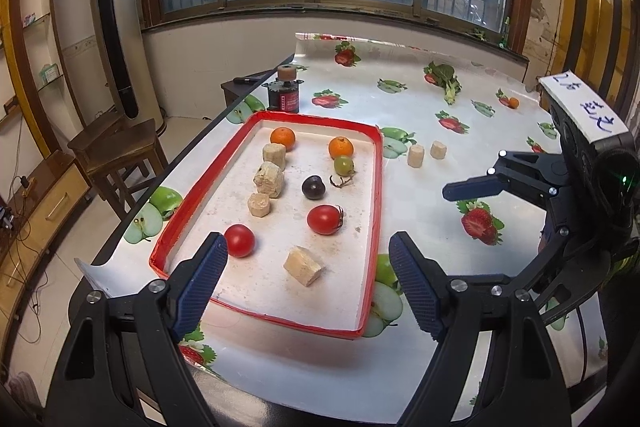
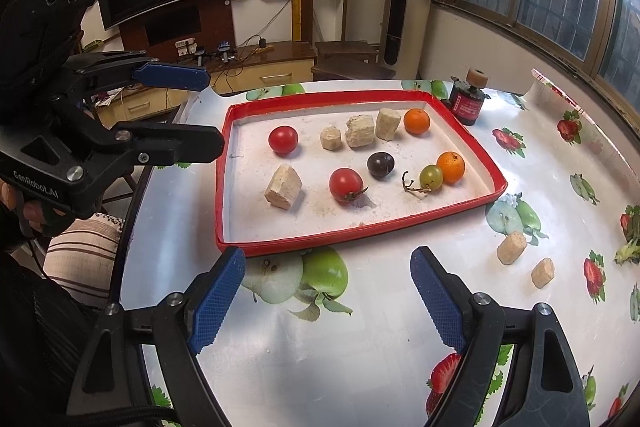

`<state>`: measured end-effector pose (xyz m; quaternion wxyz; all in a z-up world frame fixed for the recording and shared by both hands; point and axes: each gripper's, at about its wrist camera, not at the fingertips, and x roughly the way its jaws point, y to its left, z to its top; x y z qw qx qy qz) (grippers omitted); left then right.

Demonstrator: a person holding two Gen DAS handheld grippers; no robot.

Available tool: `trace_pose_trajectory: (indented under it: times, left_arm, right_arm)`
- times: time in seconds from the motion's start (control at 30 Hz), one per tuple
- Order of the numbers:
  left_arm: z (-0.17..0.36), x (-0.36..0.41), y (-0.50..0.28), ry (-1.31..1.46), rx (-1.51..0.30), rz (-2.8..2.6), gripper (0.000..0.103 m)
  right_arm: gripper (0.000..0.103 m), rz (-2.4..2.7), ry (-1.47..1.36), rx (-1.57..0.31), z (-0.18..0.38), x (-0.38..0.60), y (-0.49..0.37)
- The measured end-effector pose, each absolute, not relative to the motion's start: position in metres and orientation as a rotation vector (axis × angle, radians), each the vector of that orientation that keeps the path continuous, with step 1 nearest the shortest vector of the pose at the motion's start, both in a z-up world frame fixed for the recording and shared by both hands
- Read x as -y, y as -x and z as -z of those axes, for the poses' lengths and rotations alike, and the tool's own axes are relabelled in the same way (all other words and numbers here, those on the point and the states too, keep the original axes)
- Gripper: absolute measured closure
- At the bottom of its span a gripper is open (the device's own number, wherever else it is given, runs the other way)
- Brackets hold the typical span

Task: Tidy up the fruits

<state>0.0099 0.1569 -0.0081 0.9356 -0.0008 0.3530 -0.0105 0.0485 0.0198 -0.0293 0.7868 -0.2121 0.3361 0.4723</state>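
Hovering, both sets of jaws apart and empty: left gripper (image 1: 308, 281) low centre over the red tray (image 1: 374, 203), right gripper (image 2: 328, 291) low centre, short of it. Two beige chunks (image 2: 512, 247) lie on the table (image 2: 360, 347), lower right. Judgement: take the nearer chunk squarely across its flat sides, avoiding the tomato (image 2: 346, 183) and grape (image 2: 431, 175).
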Motion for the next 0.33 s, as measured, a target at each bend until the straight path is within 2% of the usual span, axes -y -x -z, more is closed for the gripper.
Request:
trace_pose_trajectory:
  times: [0.33]
  left_arm:
    - [0.0086,-0.1602,-0.0121,0.006,-0.720,-0.014,0.020]
  right_arm:
    - [0.017,-1.033,0.455,-0.727,0.0330,-0.0241,-0.0477]
